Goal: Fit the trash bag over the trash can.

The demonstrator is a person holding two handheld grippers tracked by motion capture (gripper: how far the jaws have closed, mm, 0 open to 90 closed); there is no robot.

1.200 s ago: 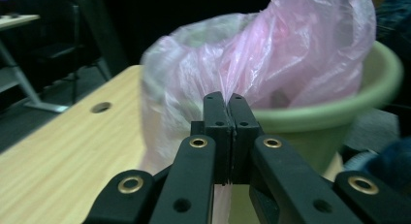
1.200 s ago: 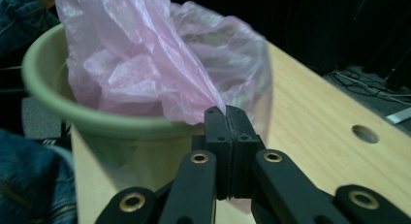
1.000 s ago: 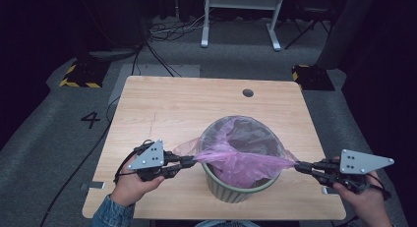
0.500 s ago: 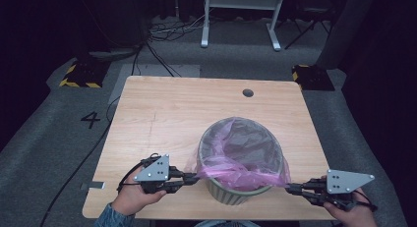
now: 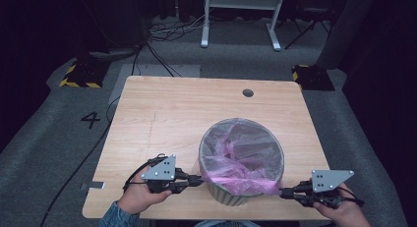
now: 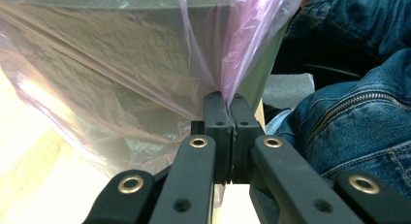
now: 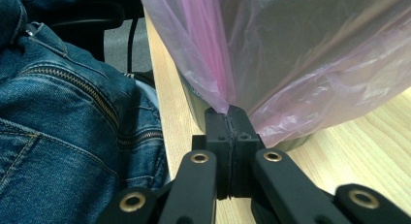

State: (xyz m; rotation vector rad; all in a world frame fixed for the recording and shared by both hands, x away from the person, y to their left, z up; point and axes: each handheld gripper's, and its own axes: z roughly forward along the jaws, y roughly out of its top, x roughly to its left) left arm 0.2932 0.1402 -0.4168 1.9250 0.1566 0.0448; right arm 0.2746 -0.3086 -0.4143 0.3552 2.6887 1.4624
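We have the left tool (image 5: 196, 179) clamped tight on the pink bin liner (image 5: 241, 180), a fold of film pinched right at its tips. Over on the other side, our right tool (image 5: 284, 192) bites the same liner, jaws fully closed on it. Between the two tools stands the grey-green waste bin (image 5: 223, 195) near the table's (image 5: 162, 114) front edge, the liner stretched over its rim and draped down its near wall.

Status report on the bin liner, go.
Left gripper and right gripper both shut on pink bag. Bag edge stretched down over near rim of bin. Nothing in the way.
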